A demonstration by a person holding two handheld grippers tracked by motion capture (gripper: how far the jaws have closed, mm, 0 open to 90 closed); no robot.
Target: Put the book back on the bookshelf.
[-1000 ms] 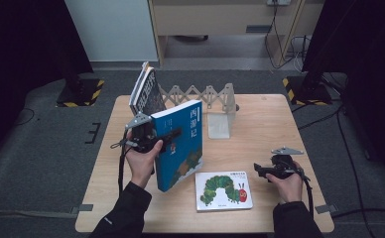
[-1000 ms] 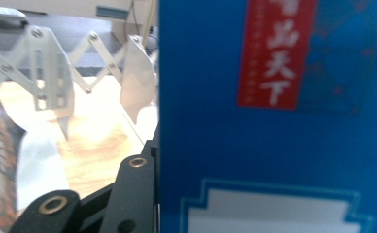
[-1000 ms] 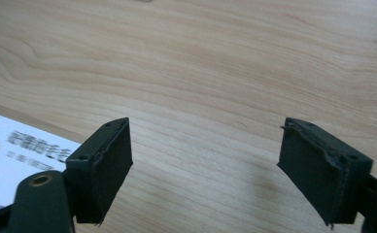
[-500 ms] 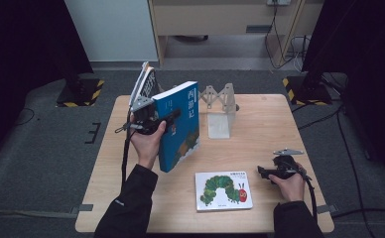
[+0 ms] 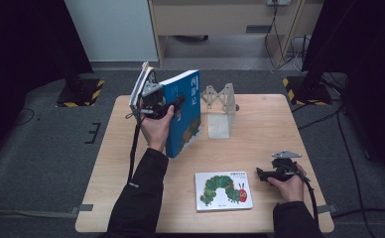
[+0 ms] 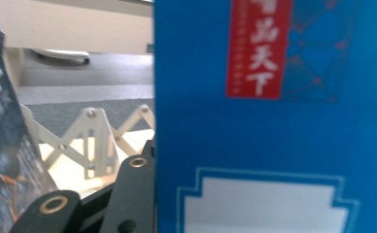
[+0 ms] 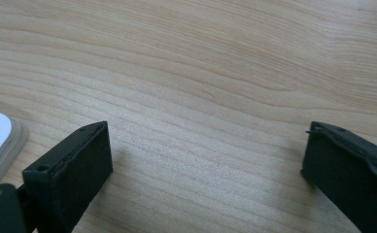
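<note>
Shelving step under way. Left tongs (image 5: 173,106) are clamping the blue book (image 5: 183,111), holding it upright and tilted above the bench (image 5: 260,124), just beside the dark book (image 5: 143,87) leaning at the rack's (image 5: 219,96) left end. Judging by that, the next move calls for squaring the blue book and lowering it into a slot beside the dark one.

Right tongs (image 5: 261,174) are resting low on the bench with jaws spread wide and nothing between them, just right of the caterpillar book (image 5: 224,191), having just been opening.

Blue book: glossy hardback, stiff. Rack: pale metal, scissor-lattice. Caterpillar book: thick board, rounded corners, lying flat. Bench: pale wood grain.
</note>
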